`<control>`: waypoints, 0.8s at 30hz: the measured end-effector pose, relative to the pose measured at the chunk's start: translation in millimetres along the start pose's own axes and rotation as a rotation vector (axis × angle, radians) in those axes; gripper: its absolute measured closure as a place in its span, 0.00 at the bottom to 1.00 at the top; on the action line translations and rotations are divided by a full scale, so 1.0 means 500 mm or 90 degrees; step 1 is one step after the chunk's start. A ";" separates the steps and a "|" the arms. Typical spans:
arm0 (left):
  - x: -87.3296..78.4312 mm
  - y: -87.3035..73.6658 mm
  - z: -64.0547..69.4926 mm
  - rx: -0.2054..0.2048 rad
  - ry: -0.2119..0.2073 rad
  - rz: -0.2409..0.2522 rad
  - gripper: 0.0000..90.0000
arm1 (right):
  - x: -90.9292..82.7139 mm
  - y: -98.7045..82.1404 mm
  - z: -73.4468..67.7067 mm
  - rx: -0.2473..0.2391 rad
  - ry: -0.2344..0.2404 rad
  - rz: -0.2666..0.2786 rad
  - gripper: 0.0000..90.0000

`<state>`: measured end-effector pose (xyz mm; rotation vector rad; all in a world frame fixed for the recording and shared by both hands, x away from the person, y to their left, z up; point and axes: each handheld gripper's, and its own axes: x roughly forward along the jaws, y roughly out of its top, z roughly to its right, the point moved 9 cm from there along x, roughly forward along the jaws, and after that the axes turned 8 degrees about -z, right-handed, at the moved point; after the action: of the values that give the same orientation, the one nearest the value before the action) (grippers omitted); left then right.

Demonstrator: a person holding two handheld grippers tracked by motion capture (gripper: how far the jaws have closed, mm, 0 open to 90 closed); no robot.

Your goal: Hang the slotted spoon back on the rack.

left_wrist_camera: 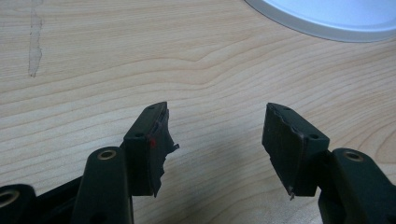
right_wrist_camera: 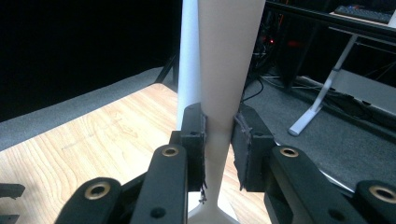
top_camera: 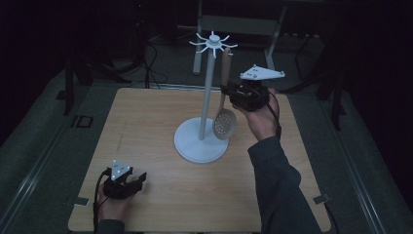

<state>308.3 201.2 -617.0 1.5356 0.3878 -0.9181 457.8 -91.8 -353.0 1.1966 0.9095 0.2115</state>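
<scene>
While the right gripper [top_camera: 233, 93] clamped the spoon's [top_camera: 225, 122] stiff, light wooden handle mid-length, the left gripper [left_wrist_camera: 217, 140] lay open.

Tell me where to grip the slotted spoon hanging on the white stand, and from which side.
Grip the slotted spoon on its flat wooden handle, above the perforated bowl, coming in level from the side away from the stand's pole. The handle hangs upright and narrow enough for the jaws; the right gripper already clamps it there.

The left tool [left_wrist_camera: 217, 144] hovers with jaws apart over the wooden table [left_wrist_camera: 140, 60], near a white round base [left_wrist_camera: 336, 16].
</scene>
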 end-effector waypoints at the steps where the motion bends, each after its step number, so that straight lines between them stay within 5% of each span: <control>1: 0.000 0.000 0.000 0.001 0.000 0.000 0.46 | 0.001 0.000 0.000 0.001 0.000 0.000 0.84; 24: 0.001 0.001 0.000 -0.001 0.000 0.002 0.46 | 0.015 -0.006 -0.004 0.009 0.008 0.001 0.84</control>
<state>308.6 200.9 -617.0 1.5341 0.3866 -0.9152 460.5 -87.2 -359.2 1.2109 0.9220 0.2149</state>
